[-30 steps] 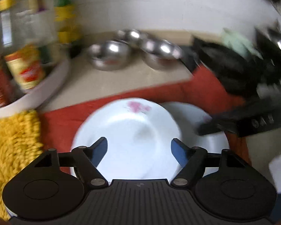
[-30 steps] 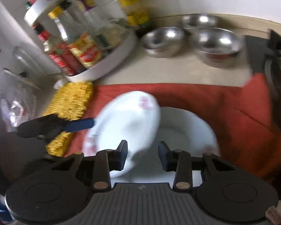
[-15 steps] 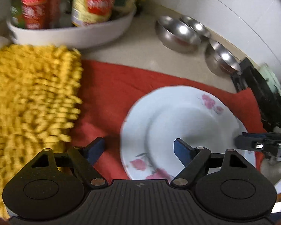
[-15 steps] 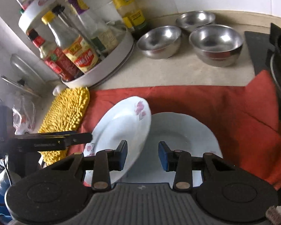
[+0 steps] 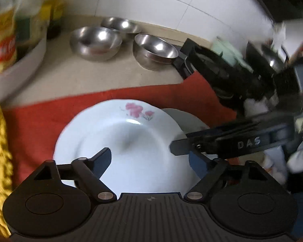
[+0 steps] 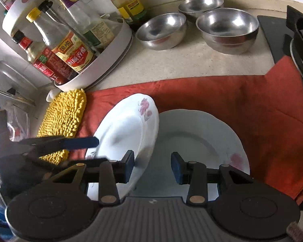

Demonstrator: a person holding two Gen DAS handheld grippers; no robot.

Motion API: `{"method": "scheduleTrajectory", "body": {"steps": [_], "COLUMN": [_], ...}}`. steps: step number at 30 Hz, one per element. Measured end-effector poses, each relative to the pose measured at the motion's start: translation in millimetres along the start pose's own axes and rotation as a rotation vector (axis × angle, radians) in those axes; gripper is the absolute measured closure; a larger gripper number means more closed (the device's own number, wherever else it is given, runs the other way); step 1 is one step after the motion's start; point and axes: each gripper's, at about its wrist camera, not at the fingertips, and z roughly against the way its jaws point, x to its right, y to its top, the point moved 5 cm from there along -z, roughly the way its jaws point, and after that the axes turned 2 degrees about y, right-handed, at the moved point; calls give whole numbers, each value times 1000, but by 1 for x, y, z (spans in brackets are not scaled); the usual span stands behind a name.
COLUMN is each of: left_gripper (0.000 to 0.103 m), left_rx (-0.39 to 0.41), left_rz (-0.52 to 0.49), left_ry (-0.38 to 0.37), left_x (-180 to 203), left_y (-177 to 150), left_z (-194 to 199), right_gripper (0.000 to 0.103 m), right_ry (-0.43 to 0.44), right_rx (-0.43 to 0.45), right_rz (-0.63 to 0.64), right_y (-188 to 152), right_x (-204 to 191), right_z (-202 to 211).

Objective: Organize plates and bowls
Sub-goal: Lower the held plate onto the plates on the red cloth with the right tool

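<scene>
A white plate with pink flowers [image 5: 119, 141] [image 6: 129, 131] stands tilted, its right edge over a second white plate [image 6: 196, 139] [image 5: 183, 119] that lies flat on the red cloth [image 6: 242, 100]. My left gripper [image 5: 149, 161] is open, its fingers spread on either side of the tilted plate's near part. My right gripper [image 6: 153, 166] is open at the near rims of both plates; its left finger [image 6: 128, 166] is against the tilted plate's edge. Three steel bowls [image 6: 161, 30] [image 6: 228, 28] [image 6: 202, 3] sit on the counter behind.
A white turntable of sauce bottles [image 6: 66, 46] stands at the back left. A yellow chenille mat [image 6: 64, 119] lies left of the cloth. A black stove [image 6: 299, 40] with a pan is at the right.
The left gripper has swung back to face the bowls and the stove, its fingers still spread. The tilted plate leans about as before. The right gripper has barely moved.
</scene>
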Motion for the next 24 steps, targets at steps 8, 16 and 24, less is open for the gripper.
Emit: {"method": "scheduleTrajectory", "body": {"steps": [8,16,24], "left_gripper": [16,12,13], "left_rx": [-64,-108,-141], "left_rz": [165,114,-35], "left_ry": [95,13,-84], "left_x": [-80,-65,-18], "left_y": [-8,-11,-4], "left_z": [-3,-17,-33], "right_gripper": [57,58,54], "right_ry": [-13,-78,-129], "right_rx": [8,-3,-3], "right_rz": [15,26,-51], "right_y": [-1,-4,0], "right_x": [-1,6,14], "right_z": [-2,-6,-1]}}
